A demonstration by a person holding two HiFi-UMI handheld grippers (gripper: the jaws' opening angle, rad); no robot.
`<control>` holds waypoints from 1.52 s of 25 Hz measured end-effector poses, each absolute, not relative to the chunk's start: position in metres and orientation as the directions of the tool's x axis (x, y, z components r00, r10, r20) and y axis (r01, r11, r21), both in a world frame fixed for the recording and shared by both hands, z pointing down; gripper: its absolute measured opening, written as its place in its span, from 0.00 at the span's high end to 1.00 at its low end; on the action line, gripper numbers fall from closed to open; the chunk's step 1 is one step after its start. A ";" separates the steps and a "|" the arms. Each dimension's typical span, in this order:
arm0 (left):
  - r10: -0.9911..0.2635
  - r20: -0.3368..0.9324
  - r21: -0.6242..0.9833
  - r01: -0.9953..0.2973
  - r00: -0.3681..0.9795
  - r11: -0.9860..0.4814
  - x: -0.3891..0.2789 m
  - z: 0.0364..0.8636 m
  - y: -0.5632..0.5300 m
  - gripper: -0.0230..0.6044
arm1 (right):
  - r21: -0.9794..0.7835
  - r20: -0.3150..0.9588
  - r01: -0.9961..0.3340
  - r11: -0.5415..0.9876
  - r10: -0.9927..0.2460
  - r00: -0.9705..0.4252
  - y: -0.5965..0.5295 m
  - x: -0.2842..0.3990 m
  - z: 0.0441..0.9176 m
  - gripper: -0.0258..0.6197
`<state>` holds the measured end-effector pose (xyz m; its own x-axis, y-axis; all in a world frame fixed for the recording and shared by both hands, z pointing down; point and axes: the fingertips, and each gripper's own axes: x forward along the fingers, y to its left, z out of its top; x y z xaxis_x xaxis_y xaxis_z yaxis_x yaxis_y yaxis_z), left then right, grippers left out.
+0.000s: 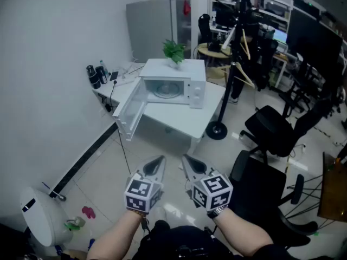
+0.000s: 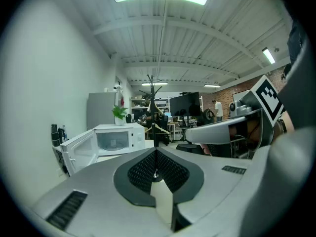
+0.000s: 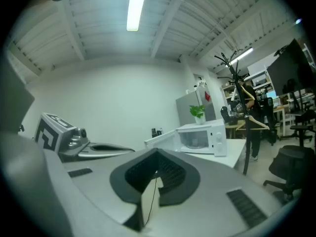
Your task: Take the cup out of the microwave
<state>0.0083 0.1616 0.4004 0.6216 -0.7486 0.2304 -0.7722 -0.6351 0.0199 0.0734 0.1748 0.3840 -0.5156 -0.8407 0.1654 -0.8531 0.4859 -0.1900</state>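
Our fingers are pressed together on both sides, with nothing between them: the left gripper (image 1: 159, 160) shows its dark ribbed fingers (image 2: 140, 171) meeting at the tips in its own view, and the right gripper (image 1: 186, 159) shows the same in the right gripper view (image 3: 157, 158). We hold the two grippers side by side, close to each other and low over the floor (image 1: 108, 172), each carrying its marker cube (image 1: 142, 194) above our wrist, both pointing toward the bench (image 1: 184, 121) and well apart from it. On the bench stands the white microwave (image 1: 191, 76), set toward the far edge, with its door (image 1: 130, 110) swung wide open to the left so that it reaches out past the bench's left front edge. We can make out the cup (image 3: 194, 141) only as a small pale shape inside the microwave's open chamber; it is too small for us to tell more. A green plant (image 1: 174, 50) sits on top of the microwave, and some dark bottles (image 1: 96, 75) stand at the bench's far left corner by the wall. Just beside the bench's right corner rises a coat stand (image 1: 230, 80), and a black chair (image 1: 271, 131) stands on the floor to the right of it.
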 end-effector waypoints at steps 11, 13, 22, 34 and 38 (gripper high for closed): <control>-0.723 0.225 0.038 -0.748 0.653 -0.663 -0.020 0.404 0.086 0.97 | -0.171 0.192 -0.872 0.460 -0.852 -0.487 0.101 0.042 0.390 0.94; -0.715 0.222 0.038 -0.738 0.663 -0.673 -0.027 0.404 0.070 0.97 | -0.168 0.198 -0.876 0.453 -0.855 -0.480 0.085 0.034 0.391 0.94; -0.674 0.206 0.075 -0.698 0.709 -0.712 -0.056 0.402 0.001 0.97 | -0.147 0.222 -0.900 0.409 -0.873 -0.433 0.015 -0.002 0.393 0.94; -0.638 0.201 0.063 -0.660 0.743 -0.749 -0.075 0.396 -0.054 0.97 | -0.126 0.245 -0.927 0.352 -0.895 -0.373 -0.037 -0.024 0.395 0.94; -0.637 0.211 0.069 -0.661 0.742 -0.747 -0.076 0.401 -0.068 0.97 | -0.129 0.249 -0.928 0.350 -0.894 -0.372 -0.053 -0.026 0.398 0.94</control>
